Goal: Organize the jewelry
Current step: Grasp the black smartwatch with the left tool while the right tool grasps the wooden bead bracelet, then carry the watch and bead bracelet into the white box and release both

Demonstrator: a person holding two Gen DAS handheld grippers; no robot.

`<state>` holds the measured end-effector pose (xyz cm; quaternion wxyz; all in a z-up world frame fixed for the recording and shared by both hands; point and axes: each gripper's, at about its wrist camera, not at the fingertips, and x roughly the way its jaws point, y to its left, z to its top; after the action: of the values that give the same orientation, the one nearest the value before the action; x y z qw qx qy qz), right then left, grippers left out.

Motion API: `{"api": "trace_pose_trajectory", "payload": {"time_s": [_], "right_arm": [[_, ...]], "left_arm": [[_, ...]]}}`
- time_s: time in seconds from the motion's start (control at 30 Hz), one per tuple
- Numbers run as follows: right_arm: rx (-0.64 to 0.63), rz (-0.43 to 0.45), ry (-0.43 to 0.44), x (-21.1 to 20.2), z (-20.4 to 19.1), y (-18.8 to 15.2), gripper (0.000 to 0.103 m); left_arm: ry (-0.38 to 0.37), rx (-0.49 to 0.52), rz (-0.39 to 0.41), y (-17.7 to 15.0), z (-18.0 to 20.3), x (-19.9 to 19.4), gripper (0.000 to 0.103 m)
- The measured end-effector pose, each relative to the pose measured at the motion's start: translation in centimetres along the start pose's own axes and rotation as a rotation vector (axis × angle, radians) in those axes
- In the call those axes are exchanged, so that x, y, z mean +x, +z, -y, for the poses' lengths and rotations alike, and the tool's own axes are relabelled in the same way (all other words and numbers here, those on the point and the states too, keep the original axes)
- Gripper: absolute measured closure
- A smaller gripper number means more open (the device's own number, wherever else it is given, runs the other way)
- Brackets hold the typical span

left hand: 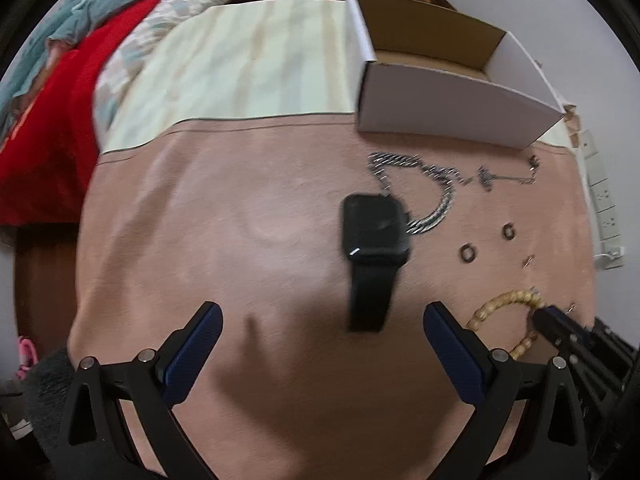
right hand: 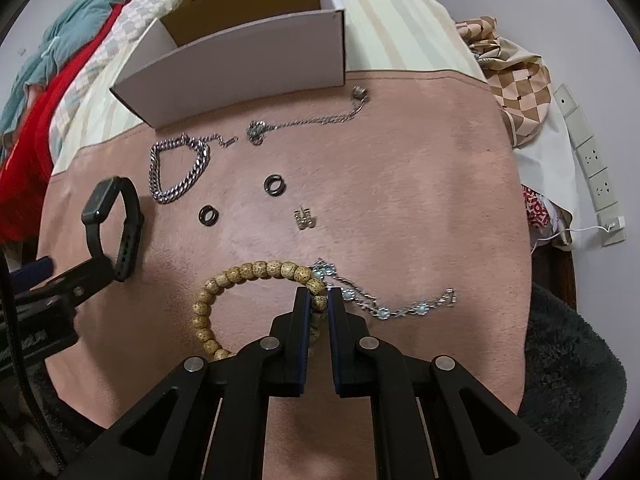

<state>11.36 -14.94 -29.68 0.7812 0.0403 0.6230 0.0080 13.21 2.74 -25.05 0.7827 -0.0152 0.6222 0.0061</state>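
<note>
Jewelry lies spread on a pink cloth (right hand: 400, 200). My right gripper (right hand: 319, 294) is shut on a wooden bead bracelet (right hand: 256, 270), pinching one bead at its right side against the cloth. A silver bracelet with blue stones (right hand: 384, 308) lies touching those beads. My left gripper (left hand: 322, 312) is open, low over the cloth. The strap end of a black smartwatch (left hand: 374, 232) reaches between its fingers, and neither pad touches it. A white cardboard box (left hand: 452, 112) with a brown inside stands open behind the jewelry.
A thick silver chain bracelet (right hand: 176, 168), a thin chain with charms (right hand: 304, 122), two black rings (right hand: 275, 185) (right hand: 210, 215) and a small metal piece (right hand: 305, 219) lie between the grippers and the box. Bedding (left hand: 52, 112) is piled at the left. A power strip (right hand: 588, 160) runs along the right.
</note>
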Motion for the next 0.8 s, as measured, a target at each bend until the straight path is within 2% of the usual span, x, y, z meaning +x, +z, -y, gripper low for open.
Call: {"api": "trace_pose_trajectory", "payload": {"time_s": [0.03, 0.07, 0.1, 0.13, 0.2, 0.47, 0.8], "right_arm": [[0.002, 0.003, 0.006, -0.2, 0.1, 0.3, 0.094], [0.007, 0.007, 0.011, -0.4, 0.3, 0.3, 0.094], [0.011, 0.007, 0.015, -0.6, 0.6, 0.3, 0.094], [0.018, 0.007, 0.021, -0.7, 0.8, 0.3, 0.094], [0.030, 0.011, 0.036, -0.9, 1.2, 0.4, 0.094], [0.056, 0.049, 0.125, -2.6, 1.7, 1.3, 0.094], [0.008, 0.127, 0.159, -6.3, 0.3, 3.1, 0.094]], "left_arm": [[-0.006, 0.006, 0.007, 0.3, 0.3, 0.2, 0.022], [-0.007, 0.011, 0.006, 0.5, 0.5, 0.4, 0.029], [-0.009, 0.016, 0.004, 0.8, 0.7, 0.7, 0.045], [-0.018, 0.020, 0.002, 1.1, 0.9, 1.0, 0.067], [-0.028, 0.023, 0.002, 1.4, 1.0, 1.2, 0.088], [-0.012, 0.053, 0.108, 1.9, 1.5, -1.4, 0.088], [-0.009, 0.053, 0.186, 1.9, 1.7, -4.6, 0.088]]}}
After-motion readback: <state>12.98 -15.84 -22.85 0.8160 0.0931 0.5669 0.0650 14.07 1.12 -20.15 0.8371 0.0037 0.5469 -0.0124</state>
